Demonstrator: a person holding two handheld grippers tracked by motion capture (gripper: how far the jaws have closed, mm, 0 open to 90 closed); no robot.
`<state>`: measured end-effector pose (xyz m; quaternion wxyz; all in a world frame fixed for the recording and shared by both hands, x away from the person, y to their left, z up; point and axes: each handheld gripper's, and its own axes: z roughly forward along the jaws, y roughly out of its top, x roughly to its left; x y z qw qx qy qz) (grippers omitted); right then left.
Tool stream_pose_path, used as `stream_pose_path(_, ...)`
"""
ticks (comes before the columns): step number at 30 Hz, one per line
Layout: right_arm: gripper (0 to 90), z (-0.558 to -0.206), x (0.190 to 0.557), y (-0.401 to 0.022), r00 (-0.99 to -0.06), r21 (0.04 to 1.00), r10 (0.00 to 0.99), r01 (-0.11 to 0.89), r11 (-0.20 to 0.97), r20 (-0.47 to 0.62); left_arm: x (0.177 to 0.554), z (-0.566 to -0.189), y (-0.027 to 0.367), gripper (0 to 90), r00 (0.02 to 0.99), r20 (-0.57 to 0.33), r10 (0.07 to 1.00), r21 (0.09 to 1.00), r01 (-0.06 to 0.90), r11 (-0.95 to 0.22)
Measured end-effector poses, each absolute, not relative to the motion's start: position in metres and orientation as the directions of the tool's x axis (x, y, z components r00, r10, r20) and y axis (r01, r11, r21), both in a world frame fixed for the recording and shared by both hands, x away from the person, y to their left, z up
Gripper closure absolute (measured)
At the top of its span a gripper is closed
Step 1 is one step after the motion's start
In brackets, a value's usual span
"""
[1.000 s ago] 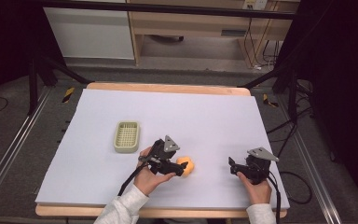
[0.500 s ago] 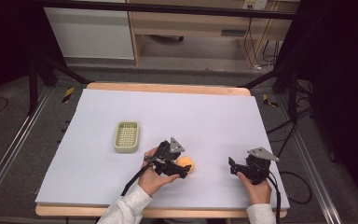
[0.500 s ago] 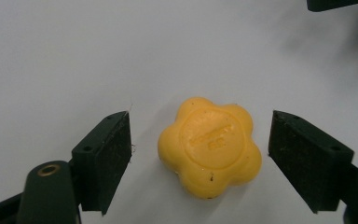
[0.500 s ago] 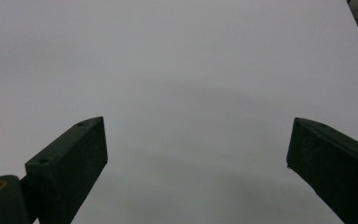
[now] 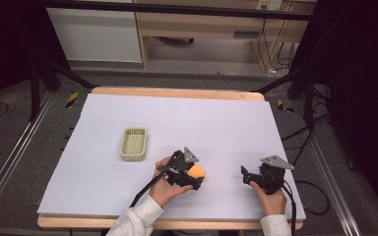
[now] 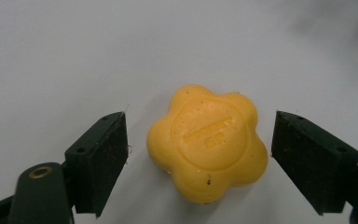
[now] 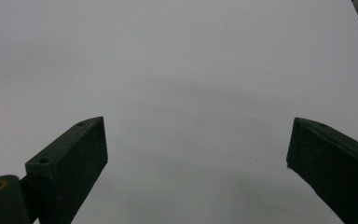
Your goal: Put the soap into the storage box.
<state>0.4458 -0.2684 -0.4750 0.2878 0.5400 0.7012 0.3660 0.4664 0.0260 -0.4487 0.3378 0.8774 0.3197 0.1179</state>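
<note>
A yellow flower-shaped soap (image 6: 207,142) lies flat on the white table sheet, with round embossed lettering on top. My left gripper (image 6: 198,156) is open around it, one jaw on each side with a small gap to the soap on both. In the high view the soap (image 5: 197,171) peeks out at the tip of the left gripper (image 5: 191,174), near the front middle of the table. My right gripper (image 5: 250,178) rests at the front right, open, with bare sheet between its jaws (image 7: 196,158).
A pale green slotted soap dish (image 5: 134,144) stands on the sheet to the left of the left gripper. The white sheet (image 5: 187,123) covers the wooden table. Cables trail from both grippers toward the front edge.
The left gripper has edged slightly right and forward around the soap. The right gripper has stayed put.
</note>
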Motion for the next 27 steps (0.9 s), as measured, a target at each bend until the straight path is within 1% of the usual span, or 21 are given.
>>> stream_pose_path(16, 5.9, -0.475, 0.446, -0.268, -0.252, 0.822, 0.968, 0.548, 0.153, -0.012, 0.471, -0.460, 0.018, 19.1, 0.775, -0.009, 0.632, 0.618, 0.501, -0.606)
stream_pose_path(27, 6.0, -0.476, 0.447, -0.268, -0.250, 0.821, 0.968, 0.550, 0.153, -0.013, 0.475, -0.465, 0.014, 23.8, 0.770, -0.021, 0.638, 0.603, 0.519, -0.606)
